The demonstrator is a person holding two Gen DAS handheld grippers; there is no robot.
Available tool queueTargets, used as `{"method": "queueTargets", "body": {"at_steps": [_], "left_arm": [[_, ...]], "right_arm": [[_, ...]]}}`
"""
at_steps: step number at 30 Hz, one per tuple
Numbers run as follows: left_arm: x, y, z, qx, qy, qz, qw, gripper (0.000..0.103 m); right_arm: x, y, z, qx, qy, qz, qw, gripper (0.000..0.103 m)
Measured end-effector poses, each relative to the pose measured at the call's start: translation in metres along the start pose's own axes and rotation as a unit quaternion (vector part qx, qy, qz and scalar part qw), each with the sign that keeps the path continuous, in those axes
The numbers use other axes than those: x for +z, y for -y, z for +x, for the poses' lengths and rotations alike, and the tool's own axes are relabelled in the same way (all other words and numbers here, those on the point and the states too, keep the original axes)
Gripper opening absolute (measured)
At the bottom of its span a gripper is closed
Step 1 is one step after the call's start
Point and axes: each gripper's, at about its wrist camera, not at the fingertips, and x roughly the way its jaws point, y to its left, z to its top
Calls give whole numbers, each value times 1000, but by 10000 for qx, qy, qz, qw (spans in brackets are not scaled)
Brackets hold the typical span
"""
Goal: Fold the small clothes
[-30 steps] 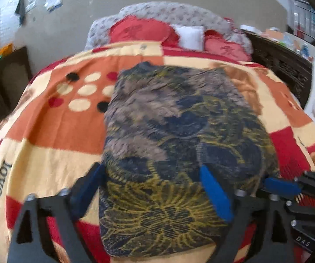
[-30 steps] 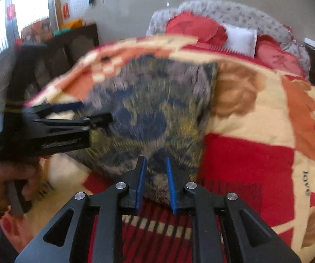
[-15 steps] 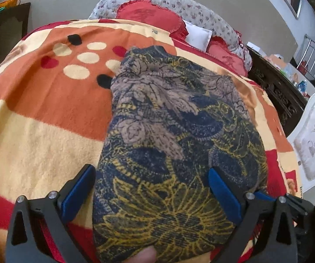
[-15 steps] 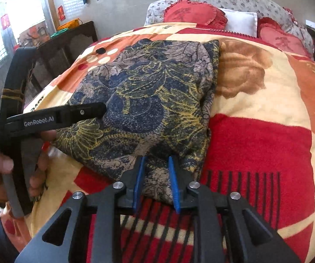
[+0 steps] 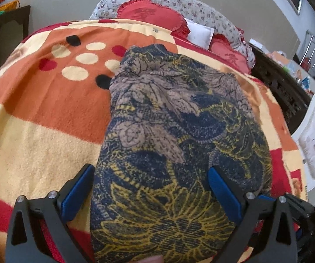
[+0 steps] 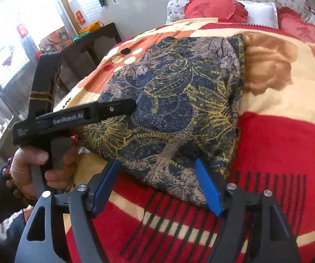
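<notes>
Both grippers angle down over one folded floral garment (image 6: 175,109) lying on a bed's orange, red and cream blanket (image 6: 288,144). The left gripper (image 5: 152,188), gripped by a hand (image 6: 32,166) in a dark sleeve, stands spread wide over the cloth's near edge. The right gripper (image 6: 157,175) is opening, its blue pads apart and clear of the fabric's corner. Two red cushions (image 6: 216,8) and a white pillow (image 6: 260,11) rest at the headboard; dark wooden furniture (image 6: 85,50) lines the wall.

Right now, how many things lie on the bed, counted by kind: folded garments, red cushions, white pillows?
Folded floral garment: 1
Red heart cushions: 2
White pillow: 1
Total: 4
</notes>
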Motion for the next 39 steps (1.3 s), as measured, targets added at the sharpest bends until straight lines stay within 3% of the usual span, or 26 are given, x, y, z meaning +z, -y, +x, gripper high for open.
{"method": "queueTargets", "body": {"at_steps": [5,9,11,15,22,26,34,36,39], "left_arm": [[2,5,-1,265,-132,48,9995,103],[1,23,-32,1106,-69,334,9933,103],[-3,34,-48,1286,33,571,9901,103],[-6,46,-76,1306,200,630,9892,103],[-3,67,-92,1283,278,733,9886,103],[-4,73,-99,1212,183,668,9902,103],[-16,81,-118,1217,-155,575,9908,103],[-20,86,-124,1179,-155,644,9908,103],[-21,89,-128,1143,-143,671,9911,103]], "right_arm": [[0,-10,4,-296,-74,-244,9992,86],[2,-17,1,-510,-250,-367,9977,86],[-1,-24,-10,-717,-310,-477,9958,85],[-11,-32,-38,-1081,-87,-657,9919,84],[-18,-17,-96,-1713,564,-254,9833,81],[-19,-16,-131,-1801,899,-176,9794,80],[-20,-32,-137,-2095,-26,92,9778,80],[-22,-34,-136,-2003,-103,257,9793,80],[-19,-36,-132,-2187,-140,295,9752,80]]}}
